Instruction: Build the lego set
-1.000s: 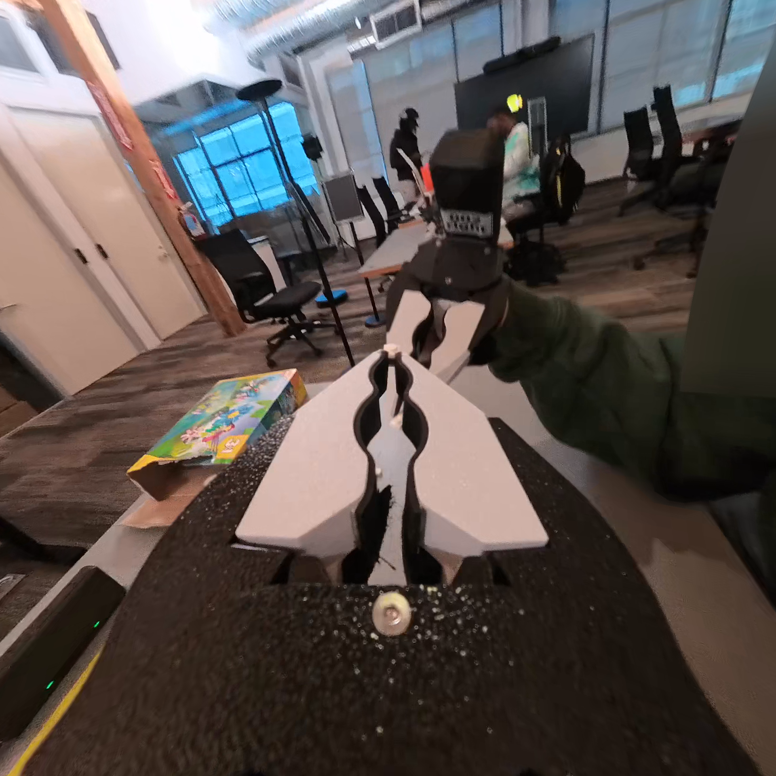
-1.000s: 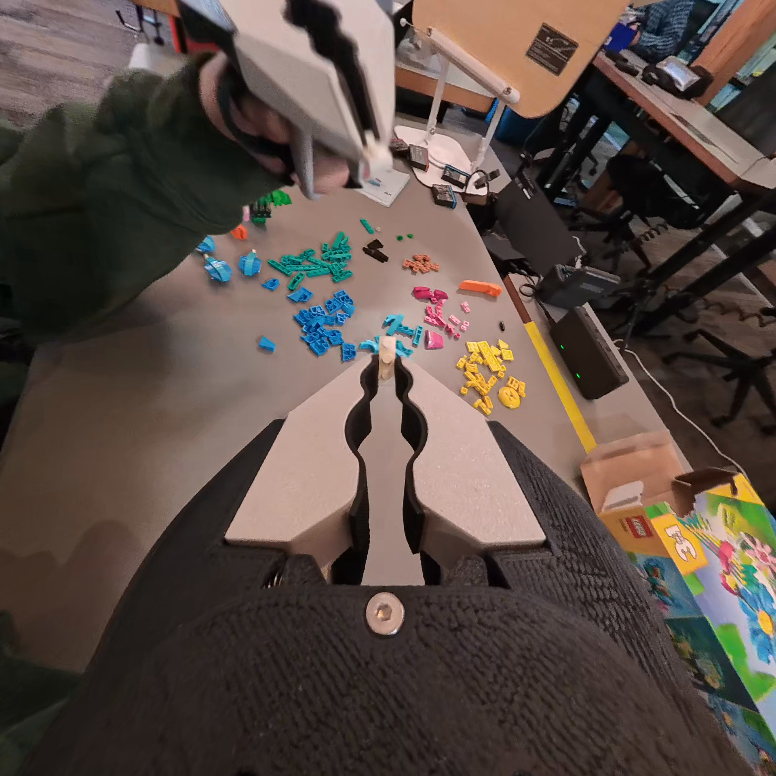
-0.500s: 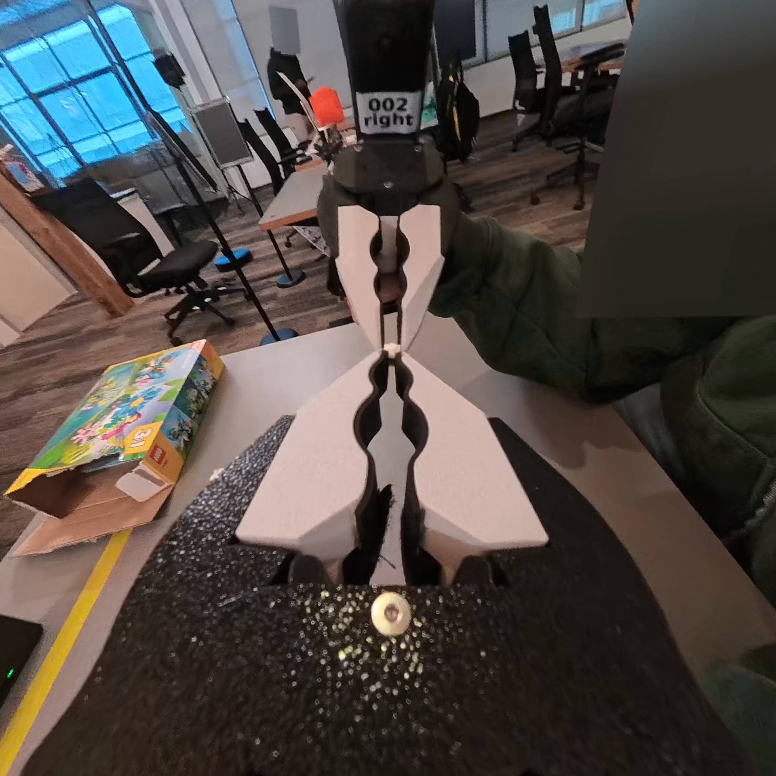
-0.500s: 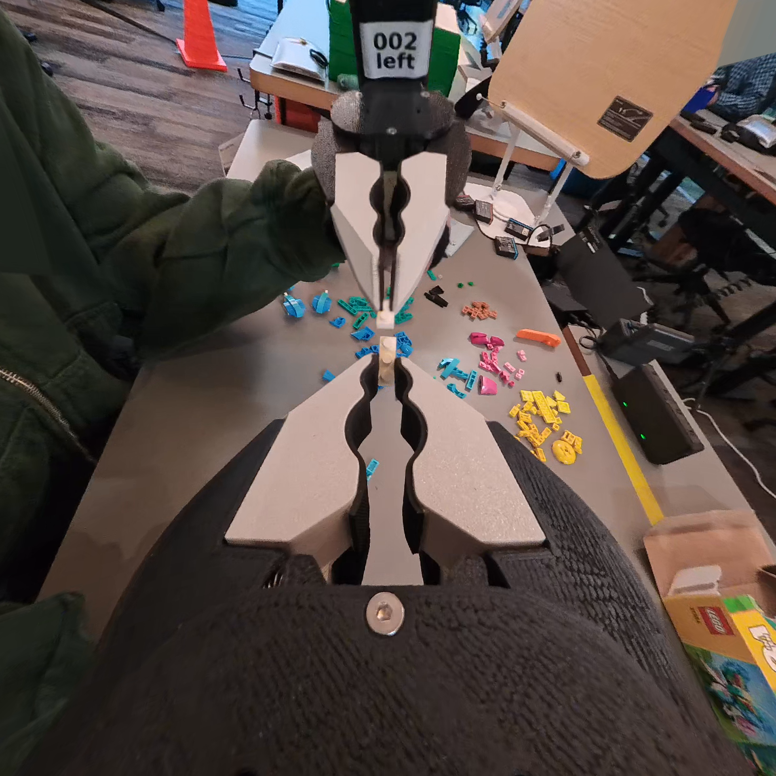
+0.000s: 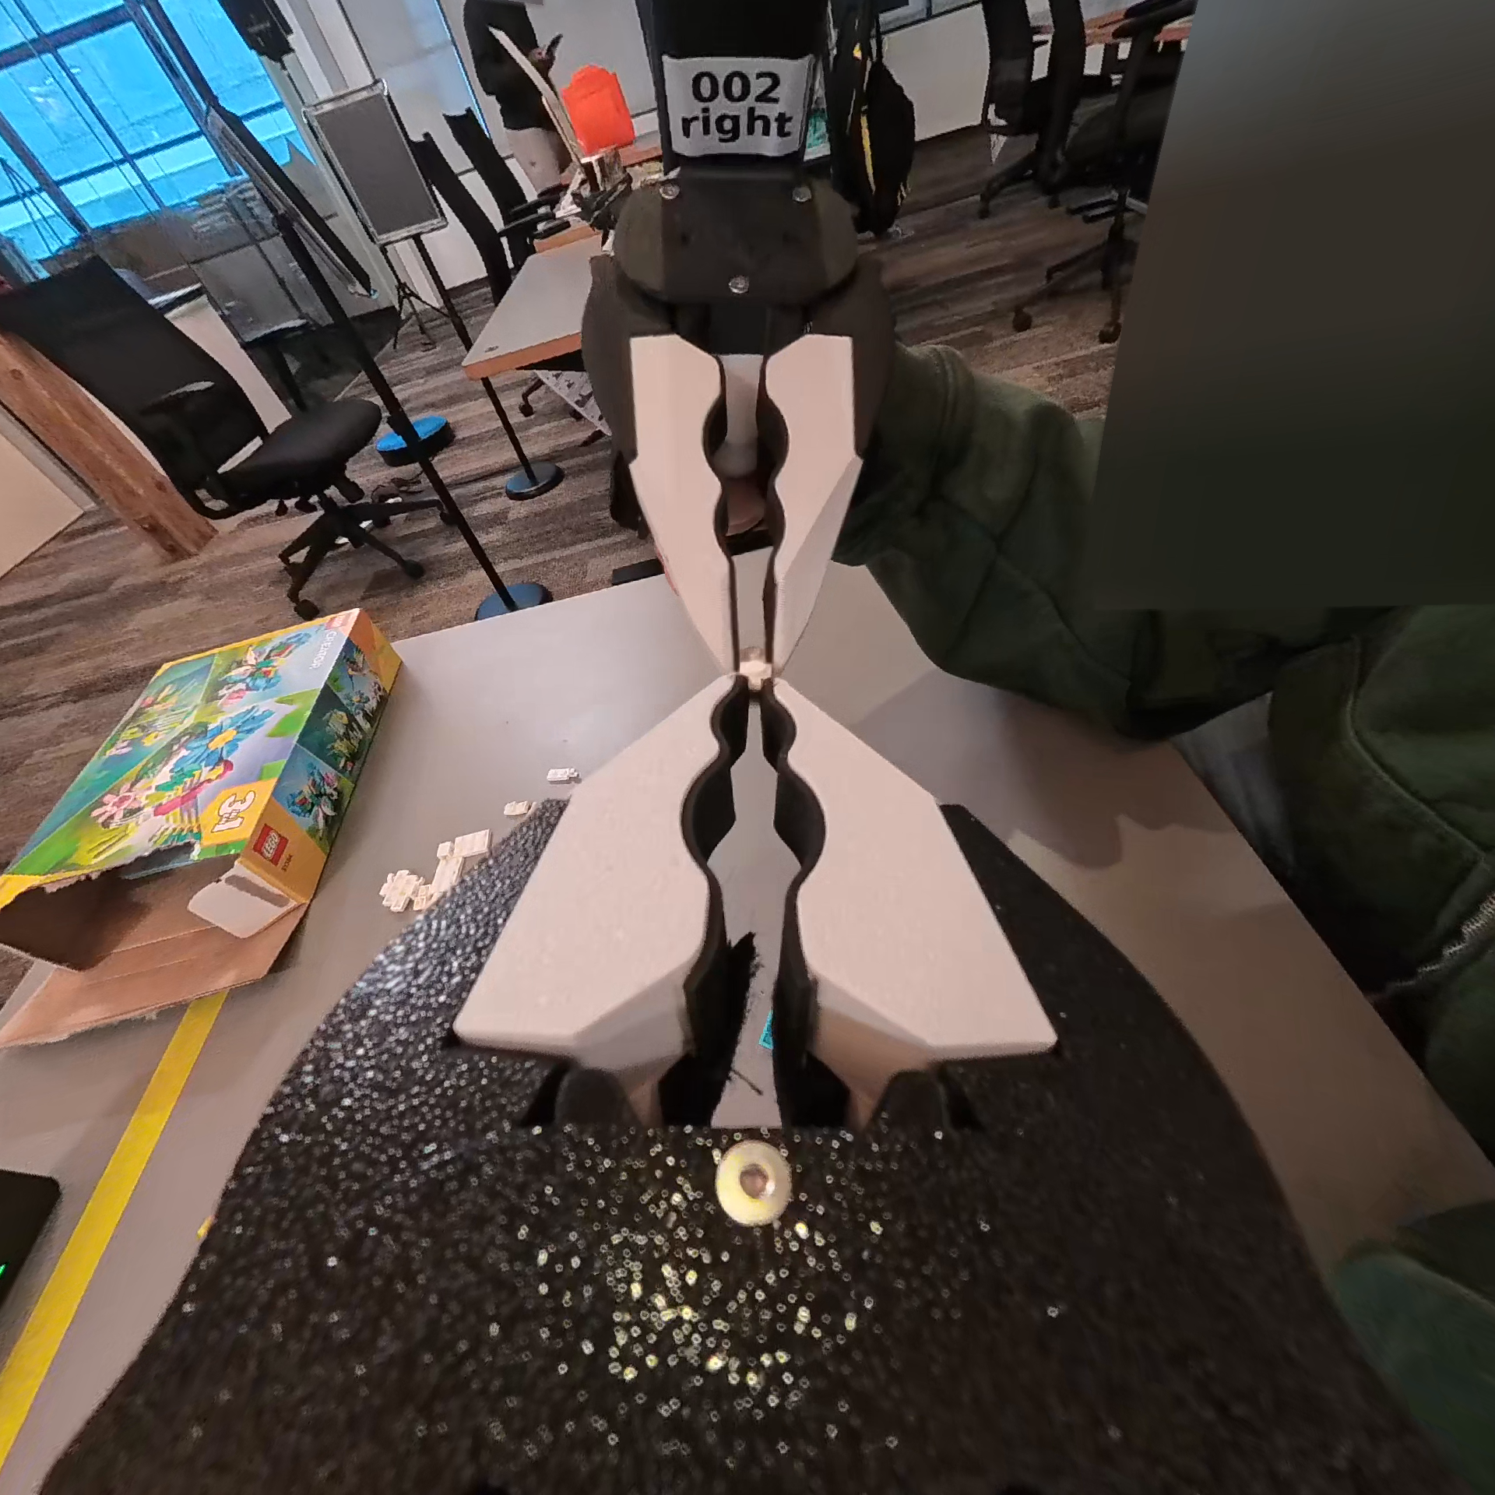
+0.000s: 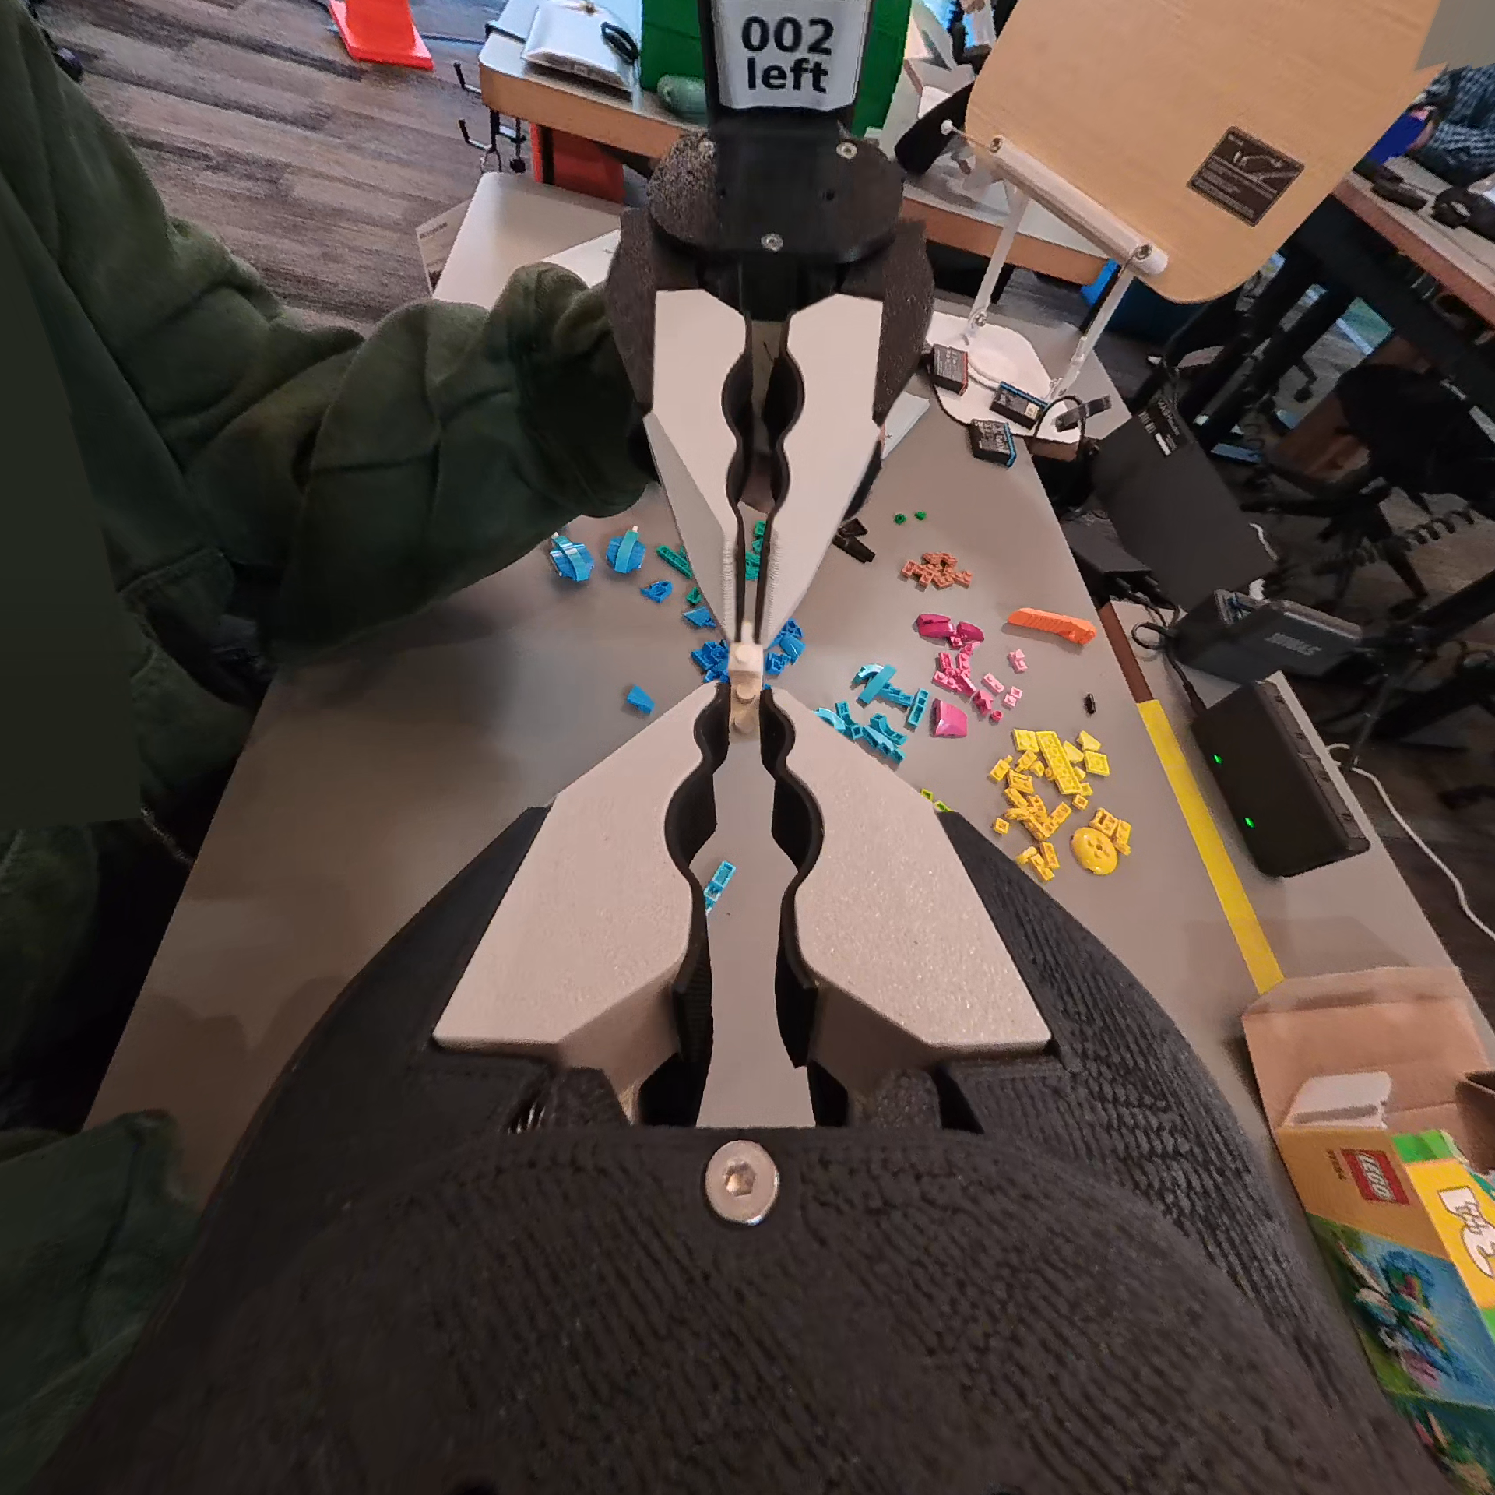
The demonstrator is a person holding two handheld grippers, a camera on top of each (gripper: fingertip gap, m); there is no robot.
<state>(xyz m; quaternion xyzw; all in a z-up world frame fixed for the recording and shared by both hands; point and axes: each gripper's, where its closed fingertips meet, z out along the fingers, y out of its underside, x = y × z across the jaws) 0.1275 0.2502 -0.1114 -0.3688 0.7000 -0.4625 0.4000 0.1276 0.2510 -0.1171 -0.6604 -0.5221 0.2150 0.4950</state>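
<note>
Both grippers are meeting tip to tip above the grey worktop [image 6: 340,809], each held by a hand in a green sleeve [image 6: 388,453]. The right gripper [image 6: 744,702] is sitting nearly closed, its jaws clamping on a small tan lego piece [image 6: 742,712] that is poking out past its tips. The left gripper [image 6: 751,627], facing it from ahead, is also pinching nearly shut, clamping on a small white lego piece [image 6: 745,665]. The white piece is sitting directly against the tan piece, end to end; whether they are fully seated together cannot be told. In the left wrist view the left gripper [image 5: 752,683] and the right gripper [image 5: 754,654] are showing the same contact, with the white piece [image 5: 755,670] wedged between the two sets of tips. Below and beyond the right gripper's tips, loose bricks are lying sorted by colour on the worktop: blue pieces [image 6: 712,655] directly beneath the contact point, pink pieces [image 6: 963,671] and yellow pieces [image 6: 1052,793] to its right. A single light-blue piece [image 6: 718,878] is showing through the gap between its fingers. An opened lego box [image 5: 186,809] is lying to the left of the left gripper, with small white pieces [image 5: 445,866] between them.
</note>
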